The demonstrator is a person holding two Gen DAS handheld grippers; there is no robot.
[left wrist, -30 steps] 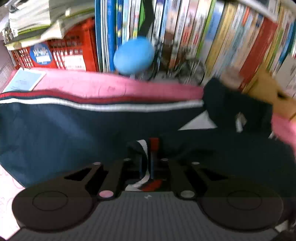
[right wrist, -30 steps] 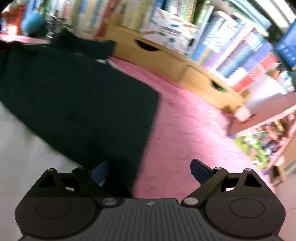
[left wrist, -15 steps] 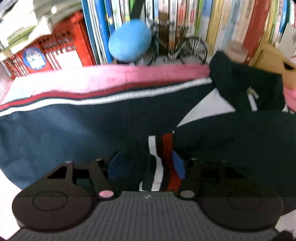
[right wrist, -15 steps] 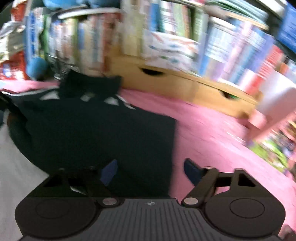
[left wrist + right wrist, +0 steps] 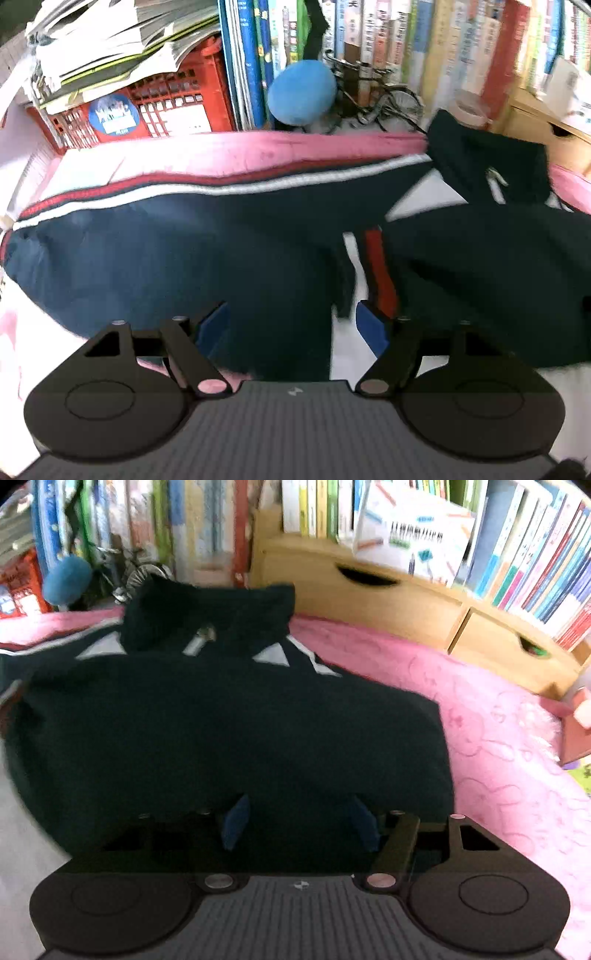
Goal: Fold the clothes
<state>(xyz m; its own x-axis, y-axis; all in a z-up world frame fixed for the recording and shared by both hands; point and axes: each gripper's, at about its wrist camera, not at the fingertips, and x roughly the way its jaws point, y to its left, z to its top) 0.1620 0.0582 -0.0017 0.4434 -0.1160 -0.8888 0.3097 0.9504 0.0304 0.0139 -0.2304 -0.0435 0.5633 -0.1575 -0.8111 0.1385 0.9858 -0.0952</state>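
Pink blanket [image 5: 498,709]: navy jacket [image 5: 221,720] beneath both just-opening grippers, left [image 5: 291,325], right [image 5: 299,821], unheld.

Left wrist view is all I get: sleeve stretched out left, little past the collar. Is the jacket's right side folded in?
Observer: Looks so. In the right wrist view the jacket ends in a straight edge on the pink blanket, with no sleeve sticking out.
Operator: Right gripper holding anything?
Observer: No. The right gripper hangs over the jacket's near part. Its jaws have just been opening, with no cloth pinched.
Operator: Room on that side?
Observer: Bare blanket up to the wooden drawers.
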